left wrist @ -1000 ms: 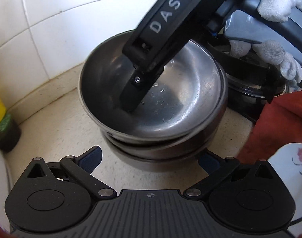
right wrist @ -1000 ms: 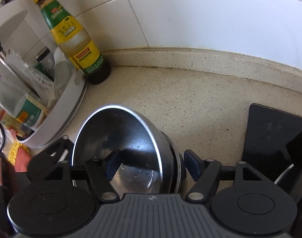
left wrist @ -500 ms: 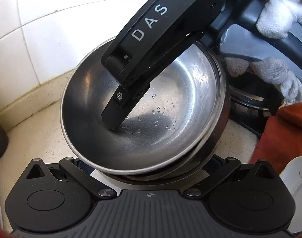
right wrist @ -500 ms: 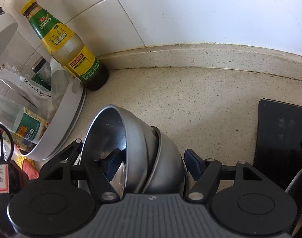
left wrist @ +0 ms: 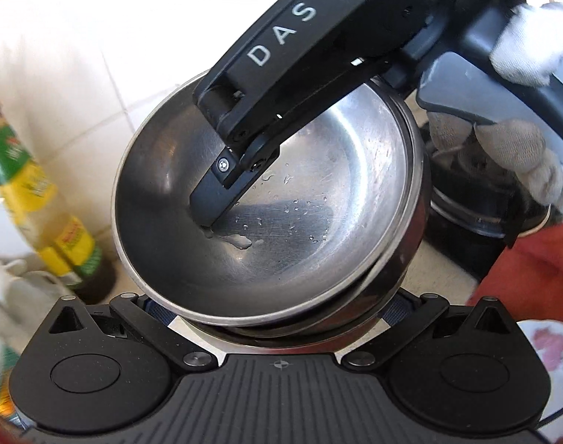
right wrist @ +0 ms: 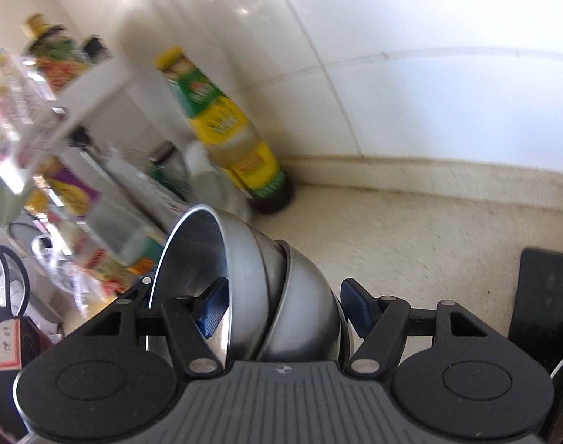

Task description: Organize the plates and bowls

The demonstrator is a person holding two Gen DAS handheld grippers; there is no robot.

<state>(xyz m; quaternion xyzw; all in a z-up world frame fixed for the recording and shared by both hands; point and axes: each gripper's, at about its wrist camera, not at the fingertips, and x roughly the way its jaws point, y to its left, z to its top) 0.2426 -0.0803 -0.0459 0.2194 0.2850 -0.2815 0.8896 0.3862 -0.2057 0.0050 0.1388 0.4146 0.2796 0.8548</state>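
The bowls, nested and tilted above the counter, are clamped from both sides: the stack's underside by the left gripper, the rims by the closing right gripper, one finger inside.

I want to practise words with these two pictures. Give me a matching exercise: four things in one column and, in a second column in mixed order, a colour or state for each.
Things
1. stack of steel bowls
2. bottle
3. cloth
4. glove

Colours or states
A. white
B. red
C. yellow and green label, dark base
D. shiny grey metal, water drops inside

Pairs: 1-D, 2-C, 3-B, 4-A
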